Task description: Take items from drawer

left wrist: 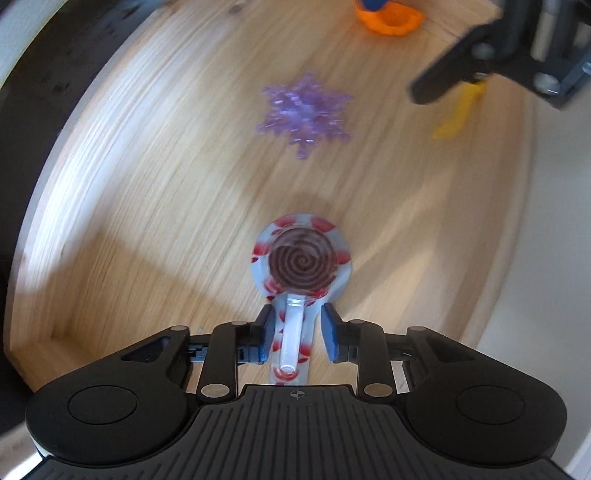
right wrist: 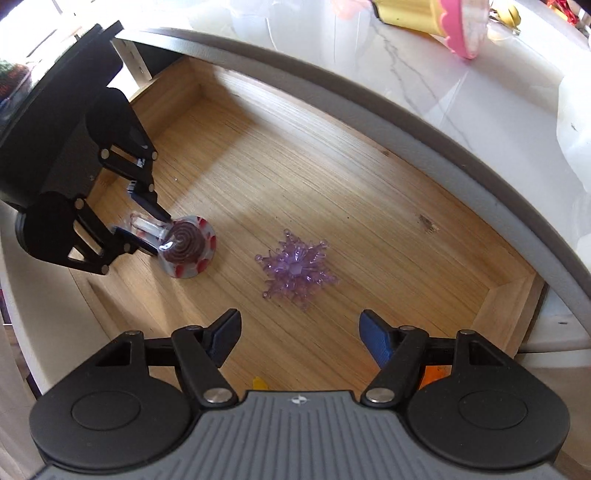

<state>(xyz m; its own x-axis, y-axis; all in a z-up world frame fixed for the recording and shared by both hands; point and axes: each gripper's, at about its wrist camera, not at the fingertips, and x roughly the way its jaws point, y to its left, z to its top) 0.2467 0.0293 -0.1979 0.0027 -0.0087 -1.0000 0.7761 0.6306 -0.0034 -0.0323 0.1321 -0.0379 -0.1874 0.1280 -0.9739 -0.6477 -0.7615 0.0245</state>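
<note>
Two grippers: both point down into the open light-wood drawer [right wrist: 332, 177].
Left gripper [left wrist: 294, 334]: jaws part-open, straddling the clear stem of a glass ornament [left wrist: 301, 258] with a brown spiral centre and a red-and-white rim; a gap shows on each side of the stem, so no pad presses it.
Ornament's place: on the drawer floor near the left end, its round head lying beyond the fingertips.
Right gripper [right wrist: 299, 336]: jaws wide apart, nothing between them, hovering just short of a purple translucent plastic snowflake [right wrist: 295, 267].
Snowflake's place: flat on the drawer floor, mid-drawer, well apart from the ornament.
Other things: a yellow plastic piece [left wrist: 458, 114] and an orange moulded shape [left wrist: 391, 20] lie at the far end in the left wrist view, the yellow one partly under the right gripper.
Surroundings: a white marbled counter [right wrist: 461, 92] overhangs the drawer's back; on it lies a yellow and pink toy [right wrist: 443, 22].
</note>
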